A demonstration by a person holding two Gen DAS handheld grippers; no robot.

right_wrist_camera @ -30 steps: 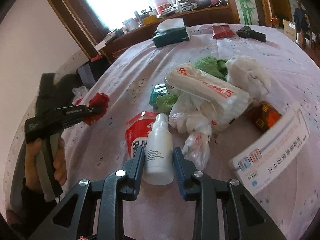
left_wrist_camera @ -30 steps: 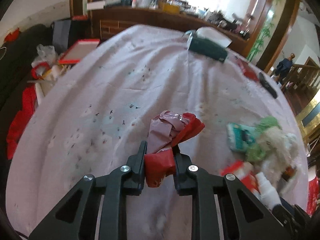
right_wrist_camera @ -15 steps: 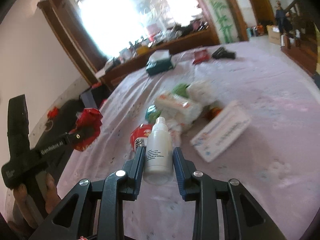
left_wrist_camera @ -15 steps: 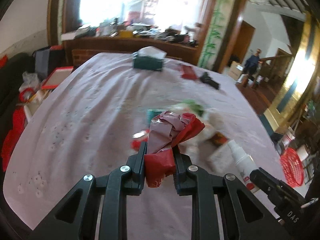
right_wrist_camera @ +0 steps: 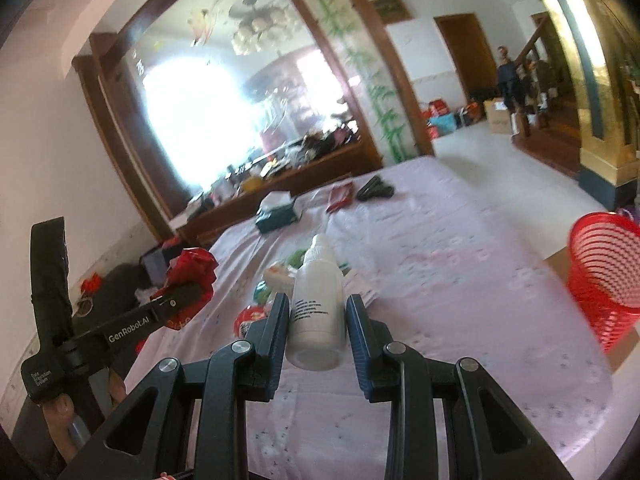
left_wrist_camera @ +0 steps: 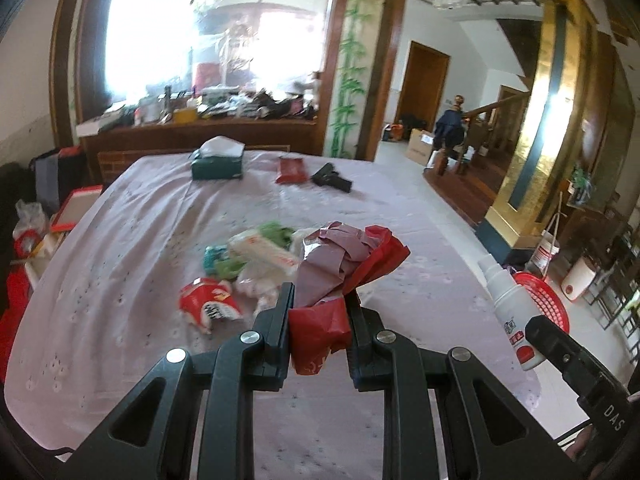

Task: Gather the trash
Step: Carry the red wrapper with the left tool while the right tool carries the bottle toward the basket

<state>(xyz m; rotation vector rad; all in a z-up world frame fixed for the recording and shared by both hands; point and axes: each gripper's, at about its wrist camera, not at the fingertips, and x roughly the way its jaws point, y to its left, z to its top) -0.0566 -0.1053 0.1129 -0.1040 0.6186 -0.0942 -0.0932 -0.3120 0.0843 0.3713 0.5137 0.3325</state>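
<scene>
Held trash, two items: one crumpled red plastic bag pinched between the pads of the left gripper, and one white dropper bottle clamped upright-forward in the right gripper, both raised above the table. Remaining on the lilac cloth: one loose heap of wrappers, one red-and-white packet just beside it, and farther off one green tissue box, one red pouch, one black object. One red mesh basket stands on the floor off the table's right edge.

Table w/ pale pink cloth, trash pile at centre, green tissue box upper centre, red packet & black object beside.
</scene>
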